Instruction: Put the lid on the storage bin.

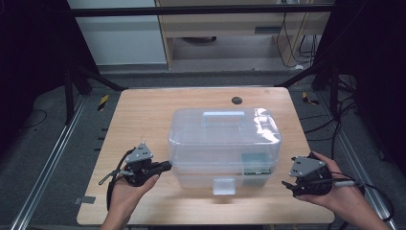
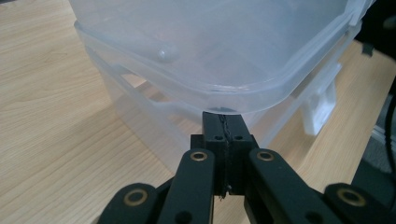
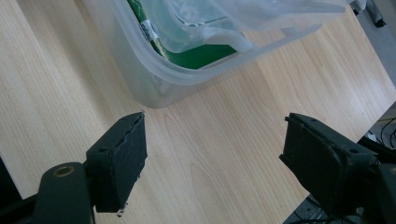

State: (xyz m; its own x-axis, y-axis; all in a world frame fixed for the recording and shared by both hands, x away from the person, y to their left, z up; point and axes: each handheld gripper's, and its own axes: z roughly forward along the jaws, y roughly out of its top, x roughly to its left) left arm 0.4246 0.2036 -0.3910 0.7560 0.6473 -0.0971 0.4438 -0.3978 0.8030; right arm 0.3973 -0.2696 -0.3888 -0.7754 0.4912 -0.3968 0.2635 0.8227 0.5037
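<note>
A clear plastic storage box (image 1: 223, 143) with a pale blue handle (image 1: 223, 115) on its lid and a white front latch (image 1: 223, 186) stands in the middle of the wooden table (image 1: 139, 115). My left gripper (image 1: 166, 166) is shut, its tips just under the lid's rim at the box's left side (image 2: 224, 122). My right gripper (image 1: 286, 184) is held open to the right of the box, a short way off it. In the right gripper view the box corner (image 3: 159, 79) lies ahead, with something green (image 3: 201, 56) inside.
A small black round grommet (image 1: 236, 100) sits near the table's far edge. Metal rails (image 1: 52, 153) and cables (image 1: 330, 129) run along the floor on both sides. Bare wood lies left of the box and in front of it.
</note>
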